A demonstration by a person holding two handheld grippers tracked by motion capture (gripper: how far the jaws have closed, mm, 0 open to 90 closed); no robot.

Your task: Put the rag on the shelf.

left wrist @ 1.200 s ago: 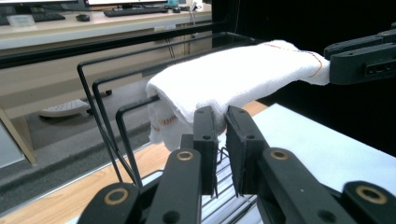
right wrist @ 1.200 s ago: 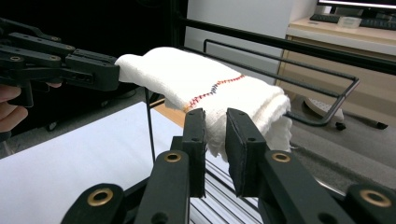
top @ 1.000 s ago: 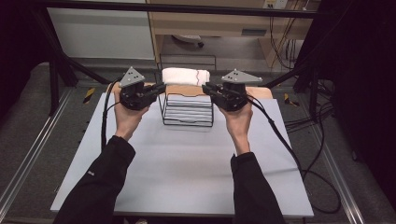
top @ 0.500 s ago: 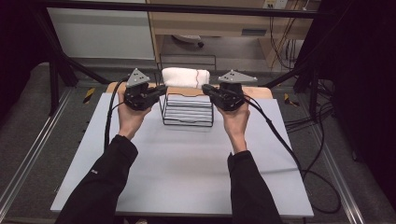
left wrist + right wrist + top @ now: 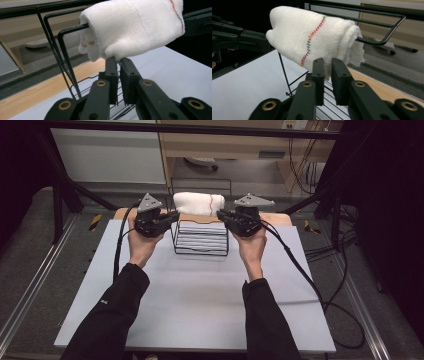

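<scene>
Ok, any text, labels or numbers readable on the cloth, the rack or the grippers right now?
No readable text.
White cloth: a line of coloured stitching, no letters.
Wire rack: no label.
Left gripper and right gripper: no markings.
Small light mark on the left sleeve: too small to read.
</scene>
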